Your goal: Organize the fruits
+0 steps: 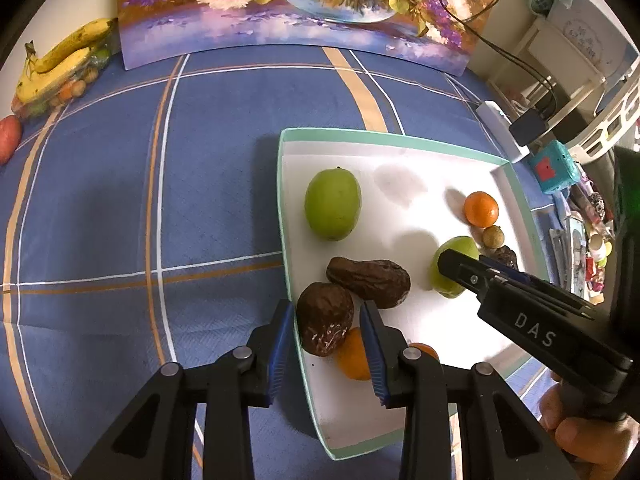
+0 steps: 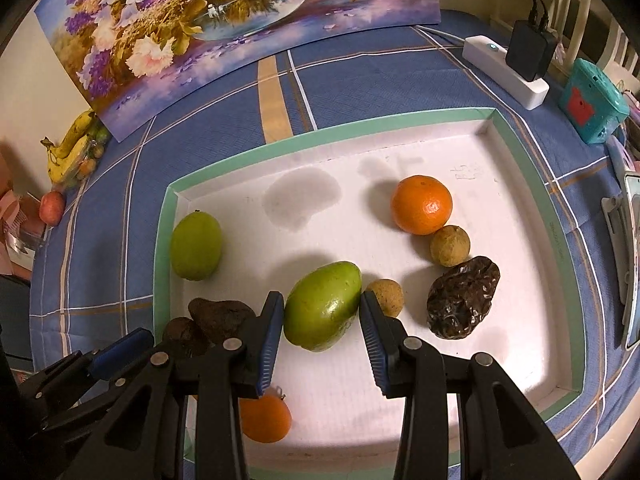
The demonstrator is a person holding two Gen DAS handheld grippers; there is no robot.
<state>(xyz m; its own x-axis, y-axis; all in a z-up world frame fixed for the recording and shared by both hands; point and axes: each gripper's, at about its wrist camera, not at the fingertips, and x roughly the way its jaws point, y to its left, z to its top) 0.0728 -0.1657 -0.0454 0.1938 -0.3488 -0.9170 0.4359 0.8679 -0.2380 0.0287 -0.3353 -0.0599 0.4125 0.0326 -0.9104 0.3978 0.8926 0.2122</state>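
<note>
Left gripper (image 1: 326,322) clamped on a dark wrinkled fruit (image 1: 325,318) at the near left edge of the white tray (image 1: 400,148), right beside a second brown wrinkled fruit (image 1: 370,282) and just ahead of an orange (image 1: 354,356). Right gripper (image 2: 322,306) closed around a green fruit (image 2: 322,306) mid-tray, pads (image 2: 270,336) against both its flanks, with a small tan fruit (image 2: 386,296) just to its right. Elsewhere in the tray: another green fruit (image 2: 196,246) far left, a mandarin (image 2: 421,204) far right, a round tan fruit (image 2: 449,245) touching it, then a dark shrivelled fruit (image 2: 462,298) nearer; bananas (image 1: 60,60) well off on the blue checked cloth (image 1: 160,160), far left.
</note>
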